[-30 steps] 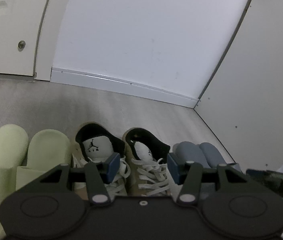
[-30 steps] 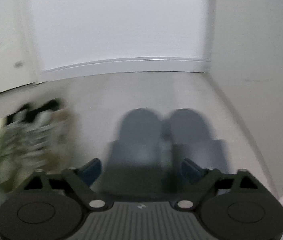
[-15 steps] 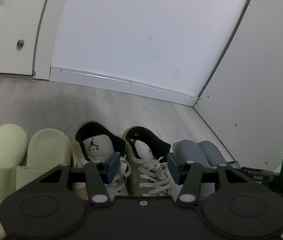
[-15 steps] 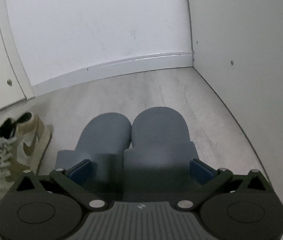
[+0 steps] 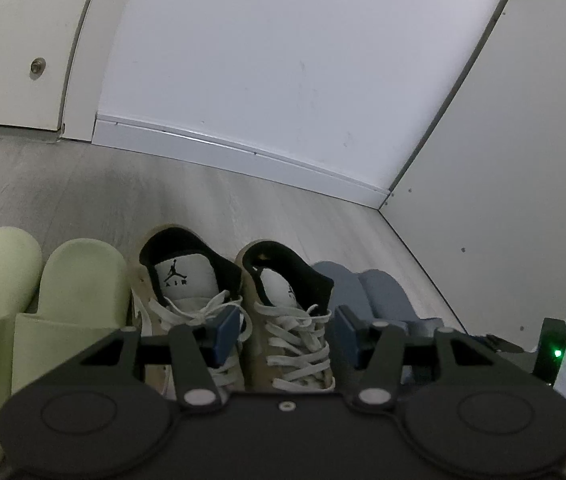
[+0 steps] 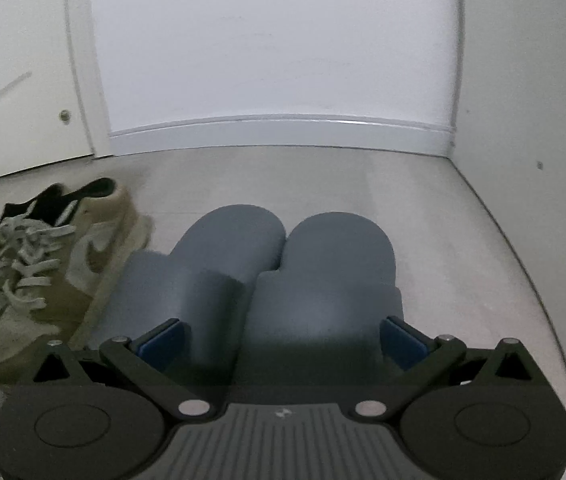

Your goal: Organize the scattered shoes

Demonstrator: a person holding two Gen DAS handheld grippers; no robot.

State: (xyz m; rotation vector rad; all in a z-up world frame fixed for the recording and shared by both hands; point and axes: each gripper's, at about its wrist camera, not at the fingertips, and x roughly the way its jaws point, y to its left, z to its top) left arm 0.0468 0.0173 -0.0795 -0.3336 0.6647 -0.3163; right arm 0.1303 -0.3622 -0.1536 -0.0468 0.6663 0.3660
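where grey floor (image 6: 323,184) meets white wall (image 6: 275,48), both grippers' fingers apart, grasping nothing

Two blue slippers (image 6: 283,264) are seen side by side on a grey floor (image 6: 443,216), toes toward the skirting board (image 6: 283,128). The right gripper (image 6: 281,340) is held over them, jaws spread wide, clear of both. A tan sneaker (image 6: 55,264) lies just left.
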